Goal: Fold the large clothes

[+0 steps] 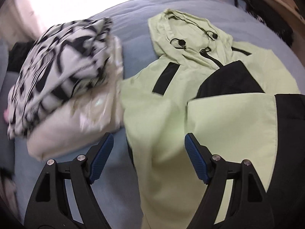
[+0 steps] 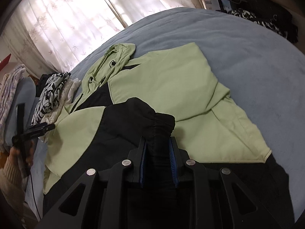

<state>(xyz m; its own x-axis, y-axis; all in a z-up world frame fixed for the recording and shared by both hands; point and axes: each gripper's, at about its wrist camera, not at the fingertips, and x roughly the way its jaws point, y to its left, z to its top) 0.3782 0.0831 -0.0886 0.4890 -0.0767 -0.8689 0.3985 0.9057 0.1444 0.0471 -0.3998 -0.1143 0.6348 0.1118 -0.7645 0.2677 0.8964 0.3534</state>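
a green and black jacket [image 2: 167, 80] lies spread on the blue bed cover [image 2: 238, 43], hood [image 1: 183, 30] pointing toward the curtains [image 2: 63, 22]. the right gripper [image 2: 157, 152] is clenched on a bunched black cuff [image 2: 160, 126], the gathered cloth pinched between its blue pads [image 2: 143, 160]. the left gripper [image 1: 148, 152] hovers over the jacket's near edge with its fingers released and wide, nothing between them.

the step in hand looks like carrying the black sleeve across the chest. to do it well, i'd say lift the cuff only enough to clear the body, lay the sleeve flat and straight across, and let the free gripper press the green panel near the shoulder so the body doesn't drag along. letting go only once the cuff rests flat should stop it springing back into a bunch.

counted: one jacket being folded, two drawstring toggles [image 1: 182, 42] on the hood, and two grippers. beside the jacket is one pile of two folded pieces, a black-and-white patterned garment [image 1: 57, 72] on top of a cream one [image 1: 76, 126]. more dark clothes [image 2: 266, 21] lie heaped at the far edge of the bed, too tangled to count.
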